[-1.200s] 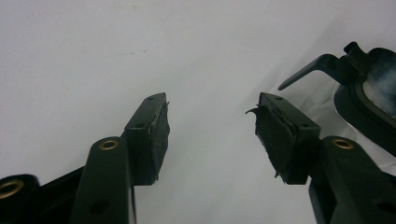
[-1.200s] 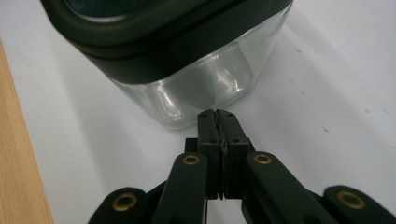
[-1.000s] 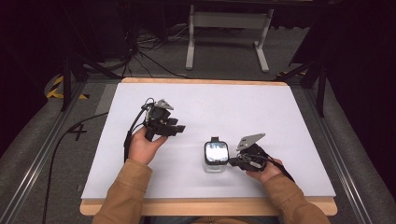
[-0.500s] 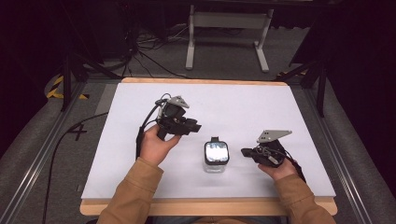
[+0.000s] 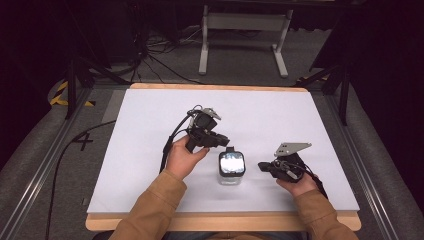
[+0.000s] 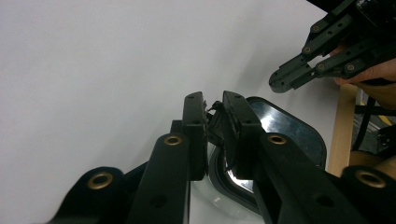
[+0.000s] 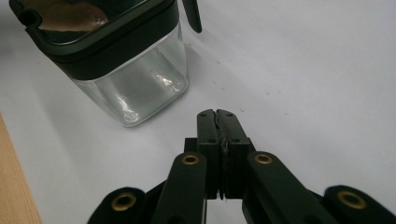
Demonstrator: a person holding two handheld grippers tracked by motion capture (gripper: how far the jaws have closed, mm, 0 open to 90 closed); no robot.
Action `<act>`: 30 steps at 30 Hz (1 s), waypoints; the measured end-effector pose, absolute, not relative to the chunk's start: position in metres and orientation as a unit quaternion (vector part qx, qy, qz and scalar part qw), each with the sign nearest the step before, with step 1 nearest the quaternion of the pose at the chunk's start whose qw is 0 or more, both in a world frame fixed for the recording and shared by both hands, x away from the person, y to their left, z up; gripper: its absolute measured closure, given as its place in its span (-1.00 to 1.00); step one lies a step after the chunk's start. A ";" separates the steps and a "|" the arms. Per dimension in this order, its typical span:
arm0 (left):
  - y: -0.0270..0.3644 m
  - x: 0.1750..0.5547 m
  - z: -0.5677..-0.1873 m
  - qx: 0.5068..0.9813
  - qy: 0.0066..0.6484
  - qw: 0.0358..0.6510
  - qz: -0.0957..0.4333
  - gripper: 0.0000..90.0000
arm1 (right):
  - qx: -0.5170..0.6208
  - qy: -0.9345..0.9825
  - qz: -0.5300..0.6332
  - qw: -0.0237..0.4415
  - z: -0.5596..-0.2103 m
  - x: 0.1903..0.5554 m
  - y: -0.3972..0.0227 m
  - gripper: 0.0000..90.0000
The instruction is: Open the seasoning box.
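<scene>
A clear square jar (image 5: 231, 171) with a black lid (image 5: 232, 163) stands upright on the white surface (image 5: 150, 125), near the person's edge, between the two hands. High view: the left gripper (image 5: 220, 142) is held in the left hand (image 5: 182, 159) with its tips at the far left corner of the lid, where a small black tab (image 5: 229, 149) sticks out; whether tips and tab meet cannot be told from above. Left gripper view settles it: the jaws have just been closing and now stand a narrow gap apart, with the tab (image 6: 215, 122) pinched between the pads. That view also shows the glossy lid (image 6: 289, 133) beneath the jaws, the right gripper (image 6: 279, 83) farther off, and the wooden edge (image 6: 342, 126) of the surface. High view: the right gripper (image 5: 262, 166) lies low in the right hand (image 5: 299, 184), just right of the jar and apart from it, tips pointing towards it, grey plate (image 5: 291, 148) on top. Right gripper view: the jaws are pressed fully together with nothing between them, above bare surface (image 7: 303, 70). It gives the jar's side (image 7: 135, 88), clear glass walls under the black lid rim (image 7: 112, 44), which the overhead view does not show. The jar looks empty through the glass.
</scene>
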State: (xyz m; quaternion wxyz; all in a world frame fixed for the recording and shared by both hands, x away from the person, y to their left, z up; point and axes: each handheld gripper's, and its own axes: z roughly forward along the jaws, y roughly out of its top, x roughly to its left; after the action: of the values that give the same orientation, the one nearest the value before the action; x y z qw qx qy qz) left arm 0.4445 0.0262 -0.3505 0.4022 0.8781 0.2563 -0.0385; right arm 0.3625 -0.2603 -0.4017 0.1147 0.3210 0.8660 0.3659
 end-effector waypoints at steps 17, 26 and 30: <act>0.016 0.452 -0.364 0.866 0.271 0.413 -0.079 0.87 | 0.323 0.866 0.365 0.114 -0.404 0.360 -0.261 0.96; 0.016 0.451 -0.364 0.868 0.267 0.412 -0.074 0.91 | 0.319 0.868 0.364 0.113 -0.404 0.359 -0.259 0.96; 0.016 0.451 -0.364 0.868 0.267 0.411 -0.074 0.91 | 0.318 0.868 0.364 0.111 -0.403 0.358 -0.257 0.96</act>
State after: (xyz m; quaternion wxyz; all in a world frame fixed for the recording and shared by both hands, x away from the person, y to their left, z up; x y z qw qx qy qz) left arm 0.4511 0.0156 -0.3638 0.4115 0.8683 0.2668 -0.0744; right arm 0.3582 -0.2574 -0.4027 0.1113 0.3177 0.8684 0.3640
